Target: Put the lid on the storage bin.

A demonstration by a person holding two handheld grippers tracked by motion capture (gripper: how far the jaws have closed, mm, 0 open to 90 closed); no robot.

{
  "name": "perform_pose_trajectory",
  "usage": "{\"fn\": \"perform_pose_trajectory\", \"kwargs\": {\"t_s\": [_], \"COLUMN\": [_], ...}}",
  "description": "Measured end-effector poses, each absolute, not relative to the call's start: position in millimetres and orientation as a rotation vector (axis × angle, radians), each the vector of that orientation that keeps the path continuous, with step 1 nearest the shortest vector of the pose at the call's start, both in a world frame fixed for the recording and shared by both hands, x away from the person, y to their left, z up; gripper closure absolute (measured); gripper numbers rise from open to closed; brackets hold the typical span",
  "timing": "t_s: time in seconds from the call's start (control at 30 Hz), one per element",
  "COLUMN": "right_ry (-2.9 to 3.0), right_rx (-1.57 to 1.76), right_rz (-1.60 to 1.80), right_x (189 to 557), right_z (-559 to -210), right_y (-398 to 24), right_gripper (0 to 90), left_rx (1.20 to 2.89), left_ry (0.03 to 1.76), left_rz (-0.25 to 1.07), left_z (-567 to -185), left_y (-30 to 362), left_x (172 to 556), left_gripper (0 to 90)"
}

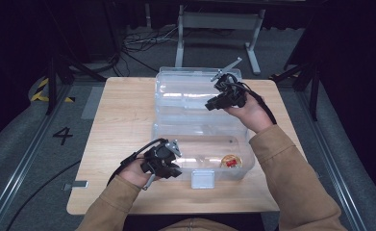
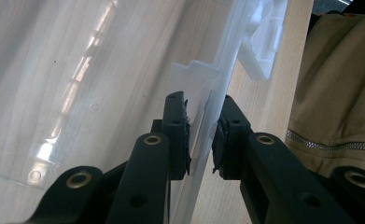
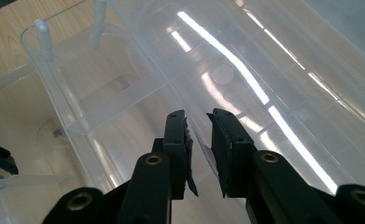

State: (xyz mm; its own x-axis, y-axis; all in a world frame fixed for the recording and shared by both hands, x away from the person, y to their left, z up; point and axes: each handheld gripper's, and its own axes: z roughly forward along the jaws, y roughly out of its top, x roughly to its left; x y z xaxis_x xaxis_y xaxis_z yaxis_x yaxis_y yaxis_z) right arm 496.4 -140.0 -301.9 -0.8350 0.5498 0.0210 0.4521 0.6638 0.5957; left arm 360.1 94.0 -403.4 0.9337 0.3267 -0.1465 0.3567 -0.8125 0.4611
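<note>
A clear plastic storage box sits on the light wooden surface, its transparent hinged lid swung open and lying behind it. The left tongs are clenched on the box's near wall, one jaw inside and one outside. The right tongs are clamped on the edge of the open lid. A small round red-and-gold tin lies inside the box near its right end.

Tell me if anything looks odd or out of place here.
Nothing looks spilled or broken. The clear box stands open, its lid tilted back, with a small round tin inside. Each gripper's fingers clamp a clear edge: left on the box, right on the lid.
</note>
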Motion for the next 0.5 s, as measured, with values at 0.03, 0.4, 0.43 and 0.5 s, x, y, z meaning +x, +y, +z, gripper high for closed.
{"fn": "perform_pose_trajectory", "kwargs": {"t_s": [0.03, 0.4, 0.43, 0.5], "right_ry": [2.713, 2.696, 2.699, 2.697], "right_rx": [0.821, 0.801, 0.797, 0.793], "right_rz": [0.905, 0.909, 0.908, 0.908], "right_x": [495.6, 486.3, 485.3, 483.0], "right_z": [-301.9, -300.1, -299.8, -299.1], "right_y": [-139.8, -140.6, -140.7, -141.0], "right_gripper": [76.2, 76.6, 76.6, 76.7], "left_rx": [2.593, 2.586, 2.587, 2.585], "left_ry": [0.489, 0.503, 0.503, 0.505], "left_rz": [-0.082, -0.02, -0.02, -0.014], "left_z": [-403.4, -405.0, -405.0, -405.4], "left_y": [94.0, 91.7, 91.7, 91.7], "left_x": [360.1, 354.3, 354.3, 353.8], "left_gripper": [77.3, 76.9, 76.9, 76.9]}}
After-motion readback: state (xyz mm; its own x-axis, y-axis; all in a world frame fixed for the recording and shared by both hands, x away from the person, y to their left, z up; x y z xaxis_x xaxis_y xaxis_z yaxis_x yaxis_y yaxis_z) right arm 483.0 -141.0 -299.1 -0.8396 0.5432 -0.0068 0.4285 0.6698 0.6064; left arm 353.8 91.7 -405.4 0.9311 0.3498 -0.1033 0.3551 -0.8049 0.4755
